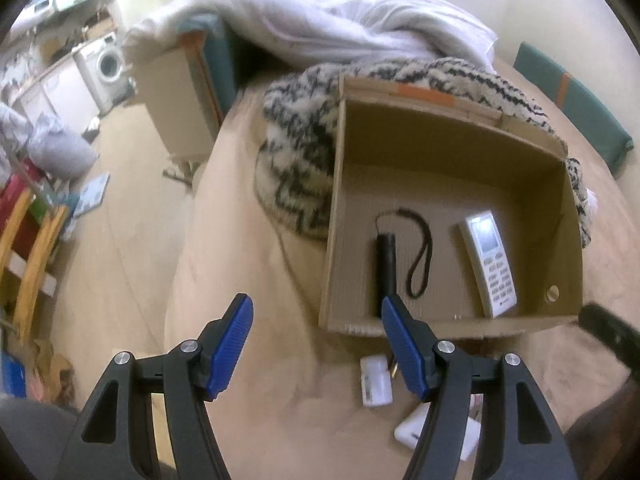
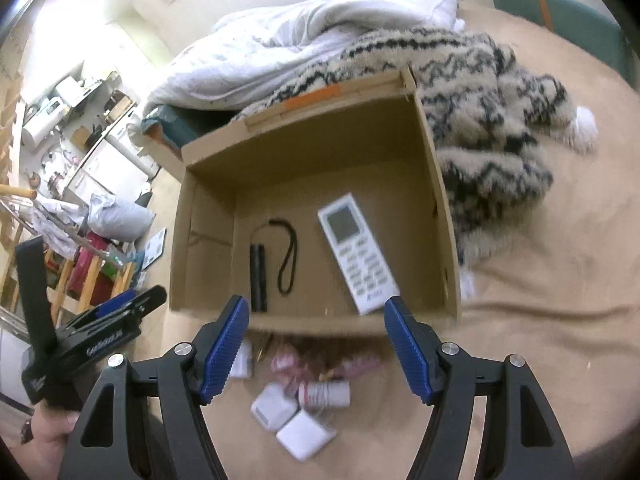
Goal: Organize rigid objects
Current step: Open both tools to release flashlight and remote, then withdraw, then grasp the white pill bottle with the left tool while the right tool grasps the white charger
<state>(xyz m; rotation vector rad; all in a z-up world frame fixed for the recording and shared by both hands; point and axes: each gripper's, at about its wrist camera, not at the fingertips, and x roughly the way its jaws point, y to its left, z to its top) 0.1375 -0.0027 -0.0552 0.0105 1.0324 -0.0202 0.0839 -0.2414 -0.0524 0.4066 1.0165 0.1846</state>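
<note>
Open brown cardboard box (image 2: 436, 208) on the beige bed (image 2: 540, 340), ahead of both my tools. Inside: slim black flashlight (image 2: 258, 278), long axis pointing toward my tools, looped wrist cord (image 2: 287, 256) at its right; white rectangular remote control (image 2: 358, 254), screen end away, slightly tilted. My left tool (image 1: 316, 322): released, empty. My right tool (image 2: 316, 320): released, empty. Small white containers (image 2: 280, 404) lie on the bed beneath my right tool.

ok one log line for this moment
box: torch, remote inside | left gripper open, empty | right gripper open, empty
</note>
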